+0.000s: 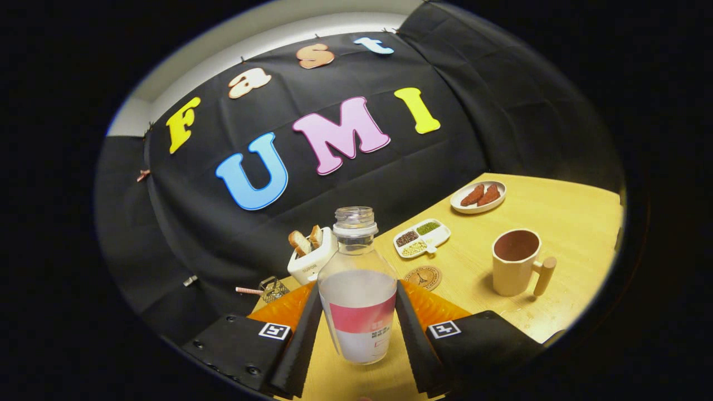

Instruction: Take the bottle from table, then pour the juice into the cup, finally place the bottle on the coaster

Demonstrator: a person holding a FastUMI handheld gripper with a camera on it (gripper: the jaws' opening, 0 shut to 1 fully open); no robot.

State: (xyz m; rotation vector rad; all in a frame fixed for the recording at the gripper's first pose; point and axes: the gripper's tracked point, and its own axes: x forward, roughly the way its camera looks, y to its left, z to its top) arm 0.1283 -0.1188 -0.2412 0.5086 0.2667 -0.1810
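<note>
A: What is the gripper doing with the bottle?

B: Its two fingers are pressing against the bottle's sides, one on each flank, so it is clamped on the lower body where the pink label band is wrapping round. The bottle is sitting between the fingers, uncapped, its open neck pointing up and away from the camera (whitish juice is filling roughly the lower two thirds).

A: Is it standing on the table or hanging above it?

B: I cannot tell; the base is showing against the wood with no clear shadow beneath it.

A: And where is the cup sitting?

B: Beyond the fingers and off to the right, well apart from the bottle, upright, with its wooden handle sticking out on its right side.

A: The coaster?

B: It is lying flat just behind the bottle's right shoulder, a round brown disc, partly hidden by the finger on that side.

A: Anything else lying about?

B: A white toaster holding two slices is standing behind the bottle to its left, a divided dish of grains is lying past the coaster, and a plate carrying two reddish pieces is resting farther back
</note>
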